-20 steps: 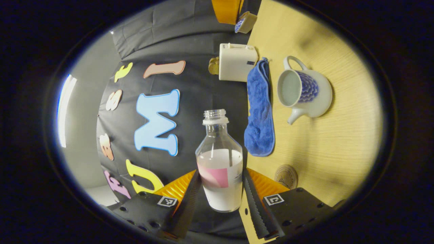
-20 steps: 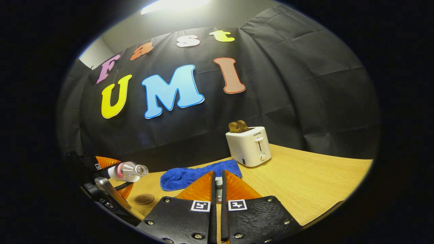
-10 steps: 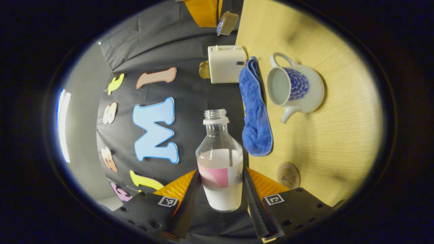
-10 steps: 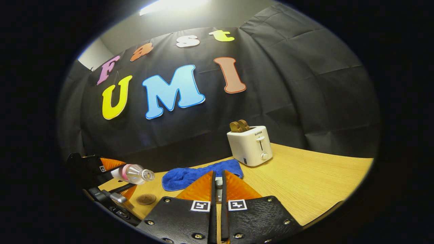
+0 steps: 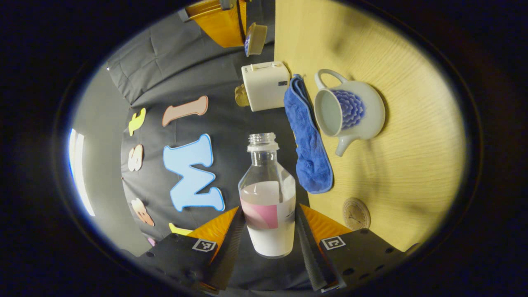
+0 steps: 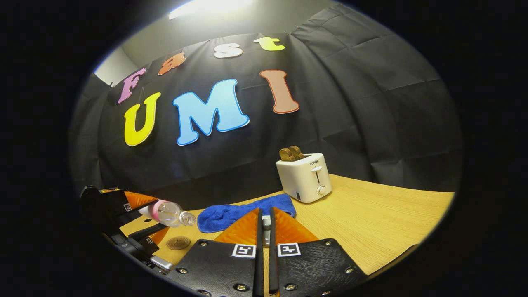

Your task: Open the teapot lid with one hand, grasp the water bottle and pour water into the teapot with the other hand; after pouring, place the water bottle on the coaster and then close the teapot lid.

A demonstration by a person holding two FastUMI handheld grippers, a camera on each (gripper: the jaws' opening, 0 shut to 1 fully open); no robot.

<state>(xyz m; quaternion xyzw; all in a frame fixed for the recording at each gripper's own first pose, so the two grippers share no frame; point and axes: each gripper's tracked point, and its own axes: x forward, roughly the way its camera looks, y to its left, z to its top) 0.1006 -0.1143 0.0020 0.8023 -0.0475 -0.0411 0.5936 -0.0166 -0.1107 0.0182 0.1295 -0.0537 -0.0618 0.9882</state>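
My left gripper (image 5: 268, 210) is shut on a clear uncapped water bottle (image 5: 267, 198) with a pink label, part full. The bottle lies nearly level in the air, its mouth toward the teapot side. The white teapot (image 5: 350, 109) with a blue pattern stands open on the wooden table (image 5: 404, 165), to the right of the bottle's mouth. A round coaster (image 5: 356, 213) lies nearer me. In the right gripper view my right gripper (image 6: 266, 211) is shut on the teapot lid's knob (image 6: 266, 222). The left gripper (image 6: 123, 206) and tilted bottle (image 6: 167, 212) show at lower left. The lifted lid (image 5: 255, 39) appears in the left gripper view.
A blue cloth (image 5: 307, 136) lies between the teapot and the booth wall. A white toaster (image 5: 265, 86) with bread in it stands past the cloth. In the right gripper view the toaster (image 6: 305, 177), cloth (image 6: 243, 212) and coaster (image 6: 178, 242) sit on the table.
The left gripper has moved toward the teapot and tipped the bottle further, so its mouth now points slightly down. The right gripper has stayed still with the lid.
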